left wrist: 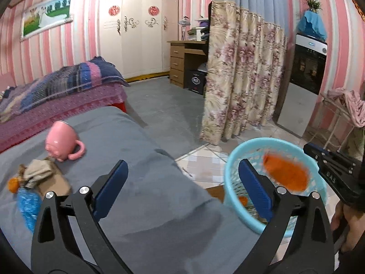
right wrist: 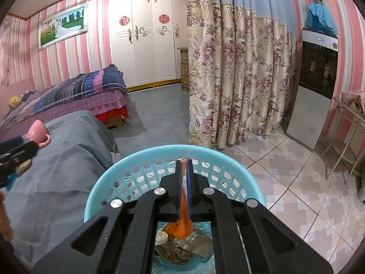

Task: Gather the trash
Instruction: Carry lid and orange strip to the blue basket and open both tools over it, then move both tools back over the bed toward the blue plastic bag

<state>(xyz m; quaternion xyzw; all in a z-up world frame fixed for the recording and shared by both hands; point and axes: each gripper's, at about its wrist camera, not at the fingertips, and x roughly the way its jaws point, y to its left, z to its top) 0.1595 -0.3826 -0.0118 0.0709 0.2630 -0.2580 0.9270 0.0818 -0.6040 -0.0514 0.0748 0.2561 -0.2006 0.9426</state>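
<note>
My right gripper [right wrist: 184,162] hangs over the light blue basket [right wrist: 105,182], its pads a narrow slit apart with a blurred orange scrap [right wrist: 182,223] caught between them and dangling below. The left wrist view shows that orange scrap [left wrist: 285,173] as a smear above the basket [left wrist: 230,182], under the right gripper [left wrist: 306,148]. My left gripper [left wrist: 182,162] stands wide open and empty over the edge of the grey-covered surface [left wrist: 148,205]. At its far left lie crumpled beige paper [left wrist: 43,173], a blue wrapper [left wrist: 27,203] and a small orange piece [left wrist: 13,183].
A pink mug [left wrist: 61,143] lies tipped over beside the pile. The basket holds a white lid [right wrist: 162,237] and crumpled wrappers [right wrist: 180,251]. Beyond it are tiled floor [right wrist: 285,194], a floral curtain [right wrist: 239,80], a bed [left wrist: 57,91] and a metal rack [right wrist: 349,137].
</note>
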